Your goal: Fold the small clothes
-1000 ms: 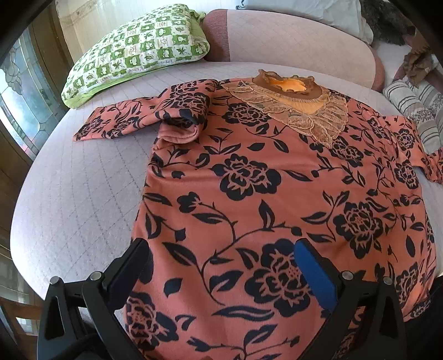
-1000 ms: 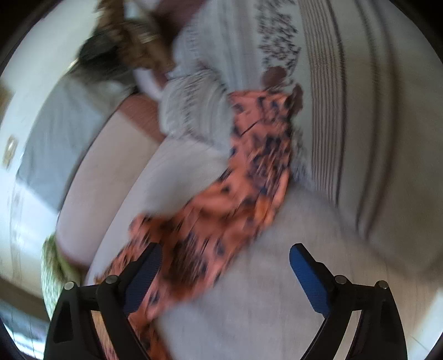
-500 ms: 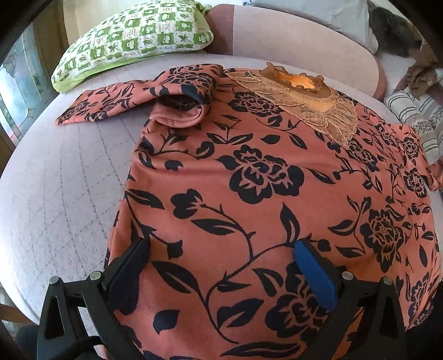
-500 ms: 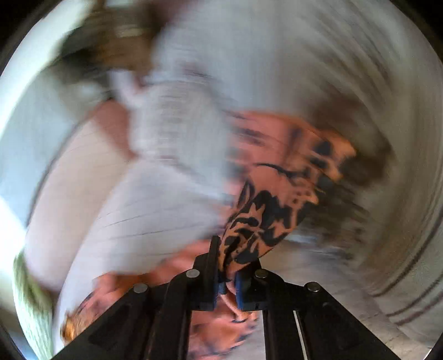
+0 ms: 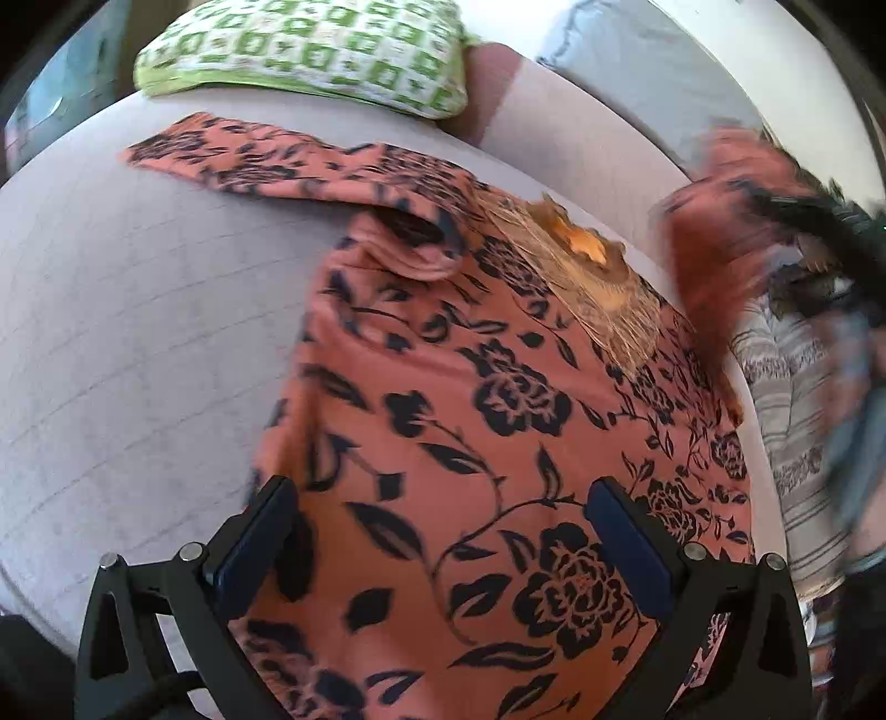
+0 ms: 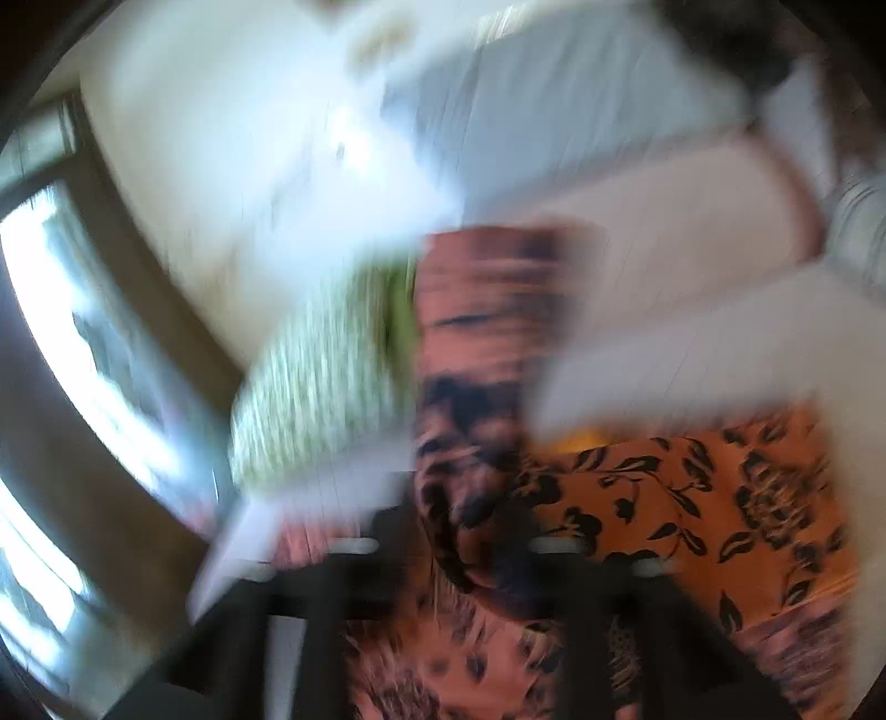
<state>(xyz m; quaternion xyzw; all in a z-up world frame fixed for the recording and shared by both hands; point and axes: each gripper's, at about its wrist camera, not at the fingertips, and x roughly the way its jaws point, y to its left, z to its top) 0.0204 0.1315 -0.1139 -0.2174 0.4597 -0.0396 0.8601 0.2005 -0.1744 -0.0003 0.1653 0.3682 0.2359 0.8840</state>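
your left hand-held gripper (image 5: 437, 531) hangs with jaws apart over the floral top (image 5: 498, 415). the top lies flat on the bed (image 5: 138, 332), collar toward the headboard, hem toward you. your right hand-held gripper (image 6: 454, 559) has just been opening, the sleeve (image 6: 476, 387) between its jaws.

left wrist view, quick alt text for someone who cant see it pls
An orange blouse with black flowers lies flat on a pale quilted bed, its far sleeve stretched toward a green checked pillow. The left gripper hovers open over the hem. At right, the other sleeve is a lifted blur.
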